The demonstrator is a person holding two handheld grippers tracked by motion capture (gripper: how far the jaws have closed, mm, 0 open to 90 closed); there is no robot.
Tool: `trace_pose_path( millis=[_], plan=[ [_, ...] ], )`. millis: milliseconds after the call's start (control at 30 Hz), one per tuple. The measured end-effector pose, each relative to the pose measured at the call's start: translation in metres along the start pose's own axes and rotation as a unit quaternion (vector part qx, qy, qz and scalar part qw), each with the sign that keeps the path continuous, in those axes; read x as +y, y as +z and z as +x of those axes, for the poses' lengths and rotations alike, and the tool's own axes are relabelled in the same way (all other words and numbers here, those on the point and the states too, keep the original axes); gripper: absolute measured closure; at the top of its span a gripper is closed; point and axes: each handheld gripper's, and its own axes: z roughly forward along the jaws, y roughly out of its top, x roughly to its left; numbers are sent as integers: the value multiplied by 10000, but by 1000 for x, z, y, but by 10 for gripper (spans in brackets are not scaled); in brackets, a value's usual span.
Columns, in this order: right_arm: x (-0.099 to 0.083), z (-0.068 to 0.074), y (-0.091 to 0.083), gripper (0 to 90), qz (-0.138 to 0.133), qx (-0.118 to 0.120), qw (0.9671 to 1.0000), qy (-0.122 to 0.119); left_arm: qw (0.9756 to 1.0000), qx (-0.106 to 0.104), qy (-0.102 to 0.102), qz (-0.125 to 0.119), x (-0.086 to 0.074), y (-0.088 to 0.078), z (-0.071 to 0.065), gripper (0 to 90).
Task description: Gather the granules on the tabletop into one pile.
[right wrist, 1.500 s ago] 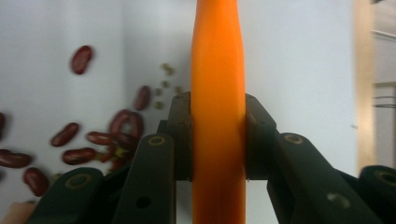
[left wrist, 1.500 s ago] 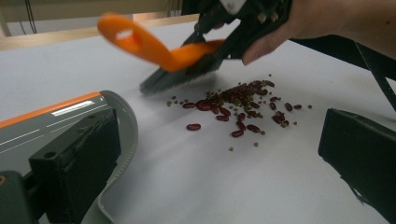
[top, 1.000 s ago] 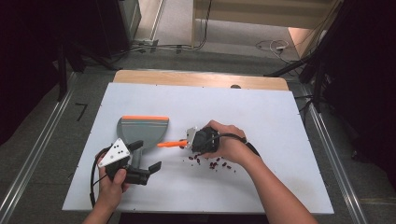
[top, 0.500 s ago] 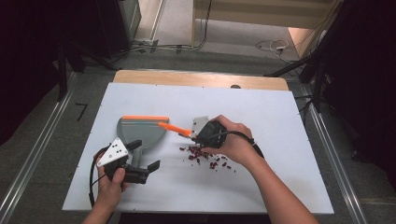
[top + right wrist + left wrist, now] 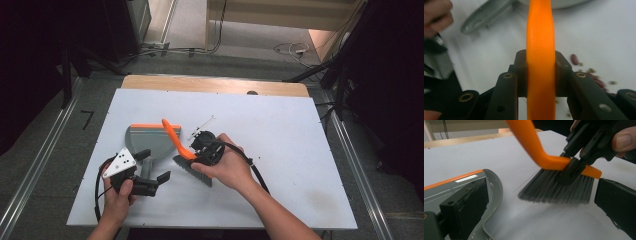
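- High view: the right gripper is clamped on the small hand brush with an orange plastic handle and grey bristles, about mid-table on the white tabletop. The handle tip points up and away toward the far-left, and the bristles are down by the board.
- Just left of the brush sits the grey plastic dustpan with an orange front lip, lying flat. Its handle runs back toward the left gripper, which sits near the front-left edge in the person's left hand.
- Left gripper view: one black jaw is right up against the dustpan's grey handle, the other stands well off to the side, so these jaws are spread wide and not squeezing anything. The brush hangs between and beyond them, its bristles blurry and close to the white surface. Can't tell if they actually touch it.
- Right gripper view: both pads press flat on either side of the orange handle, a solid grip. Some dark red beans and small crumbs are scattered on the table to the right of the jaws, and the dustpan's grey edge is at the top.
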Motion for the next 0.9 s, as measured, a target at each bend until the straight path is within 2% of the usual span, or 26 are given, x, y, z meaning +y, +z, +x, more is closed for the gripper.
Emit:
trace_pose_path(
  millis=[67,133,167,200,233,300,367,467,633,900],
  plan=[
    [1,-3,8,685,-25,152,9994,295,10000,-1,10,-5,0,0,0,0],
    [0,-9,16,685,-28,204,9983,541,10000,-2,-5,-9,0,0,1,0],
    [-2,-16,21,686,-49,117,9976,679,10000,-2,-2,1,0,-1,1,0],
    [-3,-19,23,687,-50,-63,9973,731,10000,-5,-3,-4,0,-1,1,0],
    [-3,-19,23,687,-50,-63,9973,731,10000,-9,-7,-5,0,-1,1,0],
    [-8,-33,24,681,-111,-238,9959,863,10000,-12,-18,17,-1,-1,1,0],
    [-10,-36,25,679,-112,-307,9954,896,10000,-26,-23,31,-1,0,2,0],
    [-15,-44,24,672,-101,-377,9940,1019,10000,-20,-12,39,-1,1,0,0],
    [-22,-55,21,668,-90,-329,9918,1234,10000,-24,9,50,-1,1,-1,0],
    [-36,-70,10,666,-123,-477,9873,1511,10000,-25,5,51,-1,1,-1,0]
  ],
)
